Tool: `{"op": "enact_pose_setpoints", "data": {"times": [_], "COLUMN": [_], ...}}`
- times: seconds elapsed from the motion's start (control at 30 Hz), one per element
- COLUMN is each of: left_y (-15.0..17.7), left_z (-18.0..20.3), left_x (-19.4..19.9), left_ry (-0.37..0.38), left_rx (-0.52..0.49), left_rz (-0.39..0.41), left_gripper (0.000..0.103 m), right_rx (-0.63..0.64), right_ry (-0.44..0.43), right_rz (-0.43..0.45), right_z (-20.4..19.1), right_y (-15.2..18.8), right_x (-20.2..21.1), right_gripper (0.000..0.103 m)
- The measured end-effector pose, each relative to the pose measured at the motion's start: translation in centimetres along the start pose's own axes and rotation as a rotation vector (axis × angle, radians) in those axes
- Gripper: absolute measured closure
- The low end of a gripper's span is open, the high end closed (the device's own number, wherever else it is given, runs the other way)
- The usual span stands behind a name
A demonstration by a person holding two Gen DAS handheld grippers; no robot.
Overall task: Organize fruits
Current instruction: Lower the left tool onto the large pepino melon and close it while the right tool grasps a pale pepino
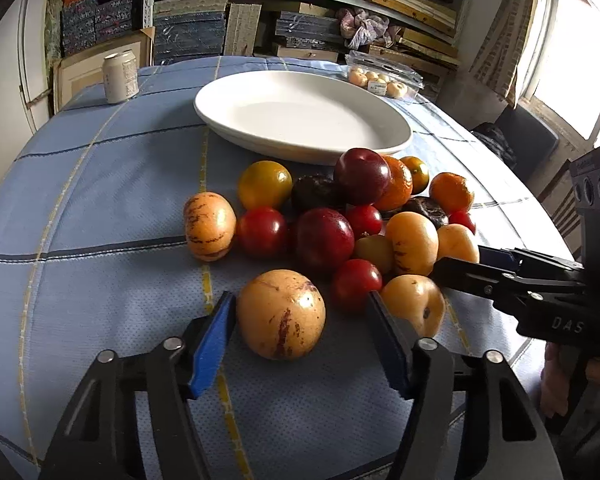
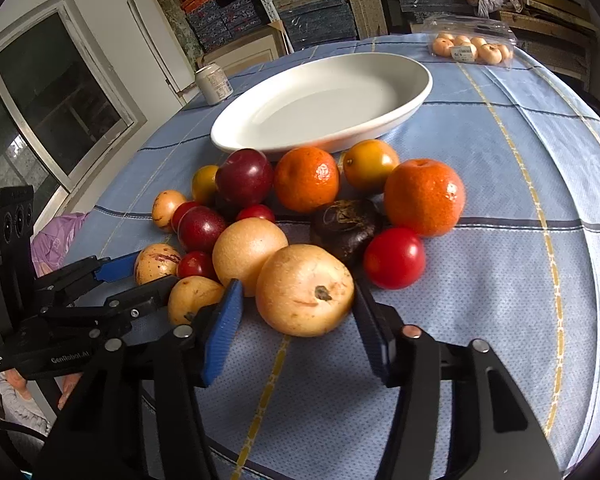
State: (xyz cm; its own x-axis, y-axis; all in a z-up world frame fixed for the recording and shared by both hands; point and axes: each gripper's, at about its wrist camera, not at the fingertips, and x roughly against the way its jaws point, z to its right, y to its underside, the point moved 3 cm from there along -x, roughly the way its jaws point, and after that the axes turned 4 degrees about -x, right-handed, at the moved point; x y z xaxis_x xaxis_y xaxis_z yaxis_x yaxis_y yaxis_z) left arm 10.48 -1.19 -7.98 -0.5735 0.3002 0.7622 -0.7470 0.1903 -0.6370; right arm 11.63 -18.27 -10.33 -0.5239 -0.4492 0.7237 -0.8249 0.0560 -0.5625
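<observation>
A pile of fruit lies on the blue checked tablecloth in front of an empty white oval dish (image 1: 260,92) (image 2: 416,92). My left gripper (image 1: 300,312) is open, its blue pads on either side of a tan speckled melon pear (image 1: 281,314) without closing on it. My right gripper (image 2: 298,300) is open around another tan round fruit (image 2: 305,290). The pile holds dark red plums (image 1: 362,176), red tomatoes (image 2: 395,258), orange mandarins (image 2: 424,197) and a dark brown fruit (image 2: 346,226). The right gripper also shows in the left wrist view (image 1: 456,266), the left gripper in the right wrist view (image 2: 140,272).
A pale drink can (image 1: 120,76) stands at the table's far left. A clear plastic box of small round fruits (image 1: 384,76) (image 2: 472,46) sits at the far right. Shelves of stacked boxes stand behind the table. The table's edge curves close on both sides.
</observation>
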Motion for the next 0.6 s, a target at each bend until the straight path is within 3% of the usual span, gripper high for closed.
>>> {"op": "enact_pose_setpoints", "data": {"times": [0.2, 0.37, 0.5, 0.6], "left_y": [0.0, 0.1, 0.3, 0.3], "left_z": [-0.6, -0.5, -1.4, -1.4], "left_x": [-0.3, -0.2, -0.2, -0.1], "left_ry": [0.054, 0.033, 0.023, 0.021], "left_rx": [0.033, 0.029, 0.063, 0.063], "left_rz": [-0.002, -0.011, -0.021, -0.021], "left_gripper": [0.037, 0.039, 0.059, 0.059], "right_rx": [-0.006, -0.013, -0.012, -0.012], "right_ry": [-0.004, -0.003, -0.004, -0.006], "right_rz": [-0.010, -0.008, -0.007, -0.006], "right_z": [0.2, 0.2, 0.2, 0.3], "right_y": [0.0, 0.0, 0.1, 0.0], "right_x": [-0.3, -0.2, -0.2, -0.2], "right_gripper": [0.051, 0.056, 0.056, 0.057]}}
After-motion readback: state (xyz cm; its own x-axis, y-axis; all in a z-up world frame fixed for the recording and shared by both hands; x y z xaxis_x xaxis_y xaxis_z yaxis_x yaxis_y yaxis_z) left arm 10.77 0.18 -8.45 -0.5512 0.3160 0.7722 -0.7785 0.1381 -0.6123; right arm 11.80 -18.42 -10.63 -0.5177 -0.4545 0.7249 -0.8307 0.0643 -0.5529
